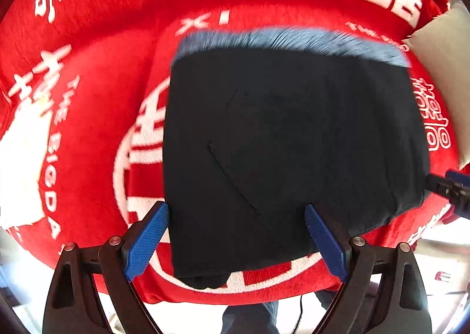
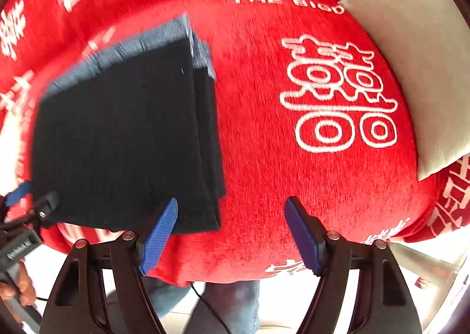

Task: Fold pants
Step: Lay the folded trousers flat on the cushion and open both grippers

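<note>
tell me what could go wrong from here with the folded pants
1. The folded pants show layers stepped unevenly along the right side, so a nudge could splay the stack.
2. The left gripper is open with its fingers straddling the near edge; pulling back carelessly might drag the top layer open.
3. The right gripper is open, one finger over the pants' corner; it may snag there.

I count 1 pants (image 1: pixel 293 143), 1 red blanket (image 1: pixel 102 55), 1 pillow (image 2: pixel 411 55), 2 grippers: left (image 1: pixel 236 235), right (image 2: pixel 232 229).
</note>
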Action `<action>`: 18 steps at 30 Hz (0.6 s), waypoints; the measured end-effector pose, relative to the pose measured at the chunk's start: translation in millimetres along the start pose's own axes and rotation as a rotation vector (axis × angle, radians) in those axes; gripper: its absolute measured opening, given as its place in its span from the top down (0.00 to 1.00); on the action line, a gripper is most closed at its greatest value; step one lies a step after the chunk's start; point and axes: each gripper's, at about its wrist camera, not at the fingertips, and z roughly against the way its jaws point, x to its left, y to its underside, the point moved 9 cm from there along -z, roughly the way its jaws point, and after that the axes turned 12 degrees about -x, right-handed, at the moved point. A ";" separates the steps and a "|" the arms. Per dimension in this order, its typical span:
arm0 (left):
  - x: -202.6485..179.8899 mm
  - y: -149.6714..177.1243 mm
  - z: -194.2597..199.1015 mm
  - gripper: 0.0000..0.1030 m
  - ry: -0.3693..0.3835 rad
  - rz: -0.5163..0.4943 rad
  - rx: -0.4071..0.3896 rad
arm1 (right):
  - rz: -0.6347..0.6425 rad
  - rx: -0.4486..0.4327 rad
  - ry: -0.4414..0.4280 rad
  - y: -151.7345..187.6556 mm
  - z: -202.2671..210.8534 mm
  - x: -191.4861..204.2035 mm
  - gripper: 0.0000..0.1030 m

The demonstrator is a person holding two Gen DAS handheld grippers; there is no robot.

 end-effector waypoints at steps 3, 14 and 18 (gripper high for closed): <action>6.7 0.5 -12.8 0.02 0.061 0.063 0.036 | -0.041 0.026 0.012 2.6 -9.3 -5.6 0.22; 19.4 -5.6 38.7 0.00 0.009 0.055 0.055 | -0.087 0.076 -0.014 10.2 27.0 -21.5 0.18; 16.5 -17.1 76.9 0.00 0.015 0.041 0.010 | -0.081 0.049 -0.056 17.1 59.2 -2.7 0.18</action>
